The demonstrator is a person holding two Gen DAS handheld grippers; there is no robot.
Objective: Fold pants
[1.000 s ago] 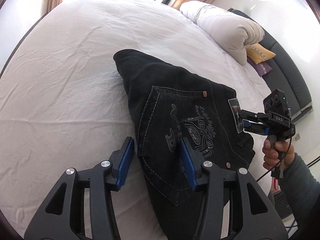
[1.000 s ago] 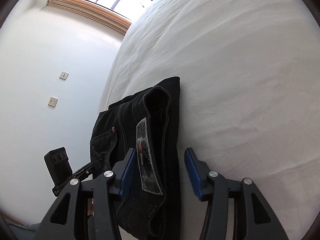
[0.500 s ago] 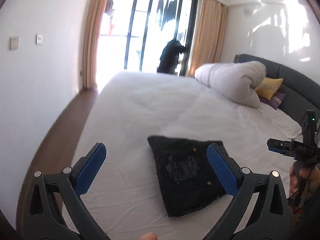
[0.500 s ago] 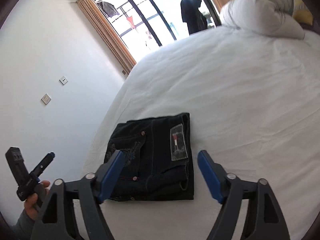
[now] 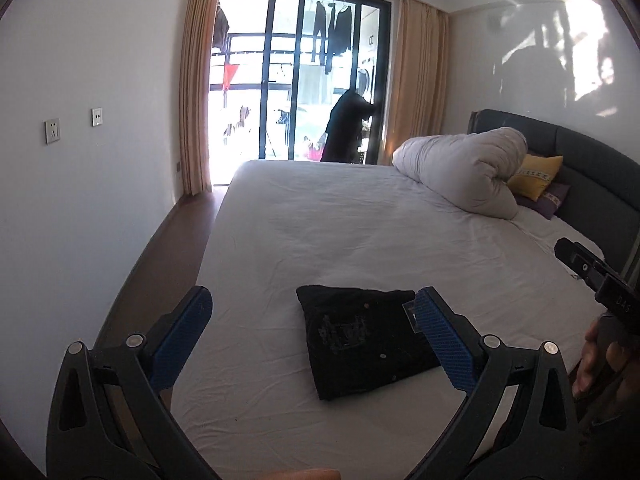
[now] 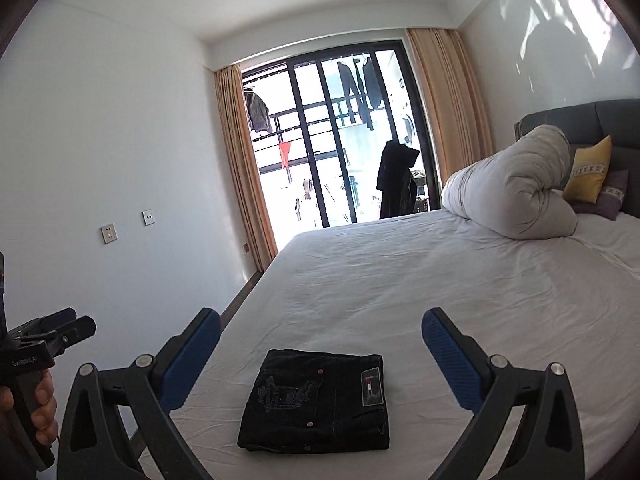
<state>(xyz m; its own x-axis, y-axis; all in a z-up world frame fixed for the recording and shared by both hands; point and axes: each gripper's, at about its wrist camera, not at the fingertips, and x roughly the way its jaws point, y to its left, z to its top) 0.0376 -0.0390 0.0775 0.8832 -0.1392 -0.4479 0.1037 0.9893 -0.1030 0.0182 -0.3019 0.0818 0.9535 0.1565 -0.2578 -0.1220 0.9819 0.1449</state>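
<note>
Black denim jeans (image 6: 320, 400) lie folded into a compact rectangle on the white sheet of the bed (image 6: 440, 280), near the mattress's near edge; in the right wrist view they sit at about 6 o'clock, back pocket with pale embroidery facing up and a small rectangular patch toward their right side. In the left wrist view the same jeans (image 5: 360, 340) lie at roughly 5 o'clock, their right corner hidden behind a blue pad.

Both tools are held well above the bedding, apart from the garment. The left gripper (image 5: 316, 336) has its jaws spread fully wide with nothing clamped. The right gripper (image 6: 320, 360) is opening, its jaws already wide and empty; the jeans only appear between the pads, lying lower on the sheet.

A hand (image 6: 40, 412) at 8 o'clock in the right wrist view grasps the other tool's handle.

At 2 o'clock a rolled white duvet (image 6: 512, 192) rests against the dark grey headboard (image 6: 580, 120), with a yellow cushion (image 6: 588, 172) just beside it. Glass sliding doors (image 6: 332, 140) flanked by tan curtains (image 6: 248, 160) stand at 12 o'clock, dark clothes hanging outside.
</note>
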